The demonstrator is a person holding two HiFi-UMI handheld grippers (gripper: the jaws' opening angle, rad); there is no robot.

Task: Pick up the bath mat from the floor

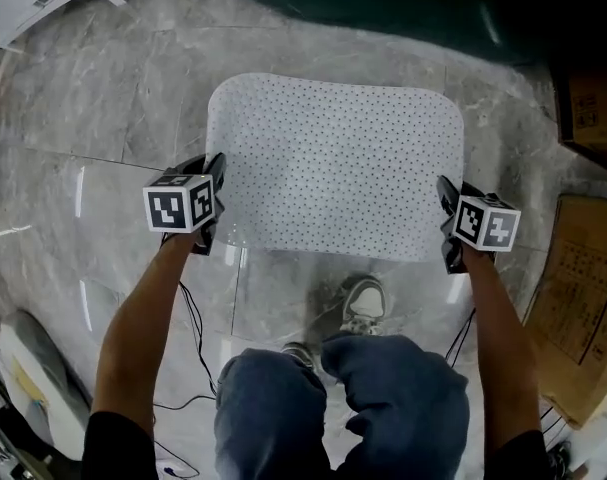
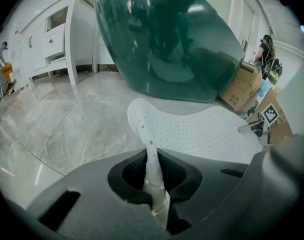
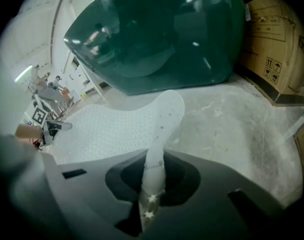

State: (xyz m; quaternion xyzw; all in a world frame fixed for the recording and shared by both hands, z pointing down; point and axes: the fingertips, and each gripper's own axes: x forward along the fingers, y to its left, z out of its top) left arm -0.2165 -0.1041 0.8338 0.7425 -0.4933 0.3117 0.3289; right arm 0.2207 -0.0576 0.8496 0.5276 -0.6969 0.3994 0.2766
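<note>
Left gripper (image 1: pixel 215 186) and right gripper (image 1: pixel 446 211) each had jaws pinched shut on a side edge of the white dotted mat (image 1: pixel 338 163), spread between them over the floor (image 1: pixel 103 108); print on the box (image 1: pixel 583 298) beside was unreadable.

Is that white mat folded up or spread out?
Spread out: the bath mat shows its whole dotted face, with the left gripper and right gripper each pinching one side edge.
</note>
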